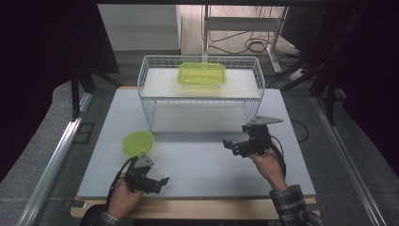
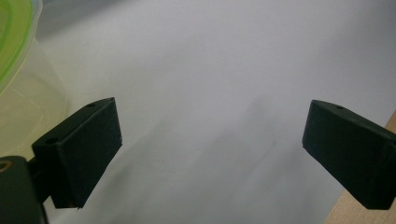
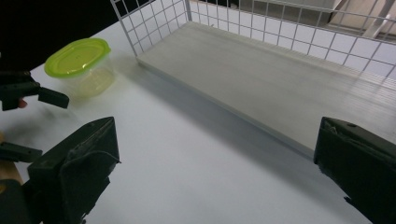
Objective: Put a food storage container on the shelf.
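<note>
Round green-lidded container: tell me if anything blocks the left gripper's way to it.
Nothing visible does. The round green-lidded container stands on bare table just beyond the left gripper, whose jaws are open and empty. The wire rack stands farther back.

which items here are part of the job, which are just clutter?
Job:
round tub, near the left gripper
rack
right gripper, jaws open

Lying about:
flat box on the rack's top shelf
cables on the floor behind
</note>
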`<state>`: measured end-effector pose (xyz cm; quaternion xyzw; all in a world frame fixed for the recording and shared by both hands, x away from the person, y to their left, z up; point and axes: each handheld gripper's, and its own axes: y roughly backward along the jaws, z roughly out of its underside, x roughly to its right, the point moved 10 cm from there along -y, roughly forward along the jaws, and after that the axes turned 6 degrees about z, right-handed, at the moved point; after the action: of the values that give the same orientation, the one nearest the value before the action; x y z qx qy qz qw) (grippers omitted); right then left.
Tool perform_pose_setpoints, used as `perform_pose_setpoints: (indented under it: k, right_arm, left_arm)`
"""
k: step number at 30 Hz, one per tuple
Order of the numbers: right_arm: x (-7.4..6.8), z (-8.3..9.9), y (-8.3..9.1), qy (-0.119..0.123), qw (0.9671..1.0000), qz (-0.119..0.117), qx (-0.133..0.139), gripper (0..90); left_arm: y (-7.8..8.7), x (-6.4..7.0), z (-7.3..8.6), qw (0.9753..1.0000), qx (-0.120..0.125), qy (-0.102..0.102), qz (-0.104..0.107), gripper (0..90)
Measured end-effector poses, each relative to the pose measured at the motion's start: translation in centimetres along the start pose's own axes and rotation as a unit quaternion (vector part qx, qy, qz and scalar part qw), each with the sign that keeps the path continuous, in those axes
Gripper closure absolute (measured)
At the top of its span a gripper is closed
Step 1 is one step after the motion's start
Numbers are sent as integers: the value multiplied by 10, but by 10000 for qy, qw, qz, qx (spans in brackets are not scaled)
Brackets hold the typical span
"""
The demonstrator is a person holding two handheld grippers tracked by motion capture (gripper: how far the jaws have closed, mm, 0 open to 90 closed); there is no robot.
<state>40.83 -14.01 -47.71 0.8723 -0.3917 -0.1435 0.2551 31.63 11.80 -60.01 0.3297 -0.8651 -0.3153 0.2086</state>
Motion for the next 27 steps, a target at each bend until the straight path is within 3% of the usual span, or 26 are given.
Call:
perform_pose_setpoints:
  k: [8, 24, 27]
  right_arm:
    - [-8, 18, 5, 183, 9998, 53, -1, 2]
    - [-6, 58, 2, 134, 9999, 77, -60, 7]
    - [-4, 70, -2, 128, 9997, 91, -183, 7]
  left_arm:
    - [1, 0, -1, 10000, 35, 19, 18, 43]
    - [2, 1, -1, 10000, 52, 33, 63, 33]
    - [2, 1, 0, 10000, 25, 25, 56, 33]
